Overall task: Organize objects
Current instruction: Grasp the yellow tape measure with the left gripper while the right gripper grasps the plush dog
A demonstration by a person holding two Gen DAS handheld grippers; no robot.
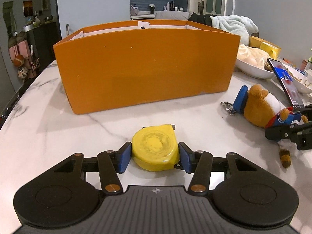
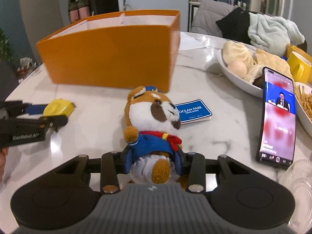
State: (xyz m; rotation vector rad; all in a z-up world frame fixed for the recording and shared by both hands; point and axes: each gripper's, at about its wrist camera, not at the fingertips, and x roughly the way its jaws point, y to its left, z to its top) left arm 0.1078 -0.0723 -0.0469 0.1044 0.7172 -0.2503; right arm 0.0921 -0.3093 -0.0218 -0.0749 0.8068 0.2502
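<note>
My left gripper (image 1: 155,157) has its blue pads pressed against both sides of the yellow tape measure (image 1: 155,148), which lies flat on the marble table (image 1: 48,136) in front of the orange box (image 1: 144,64). My right gripper (image 2: 153,162) pinches the plush toy (image 2: 151,124) at its waist, beside the blue card (image 2: 195,111).

The left gripper (image 1: 155,154) is reaching forward low in the frame, its blue pads (image 1: 123,157) pressing inward; the right gripper (image 2: 153,160) is doing likewise, pads closed in.
</note>
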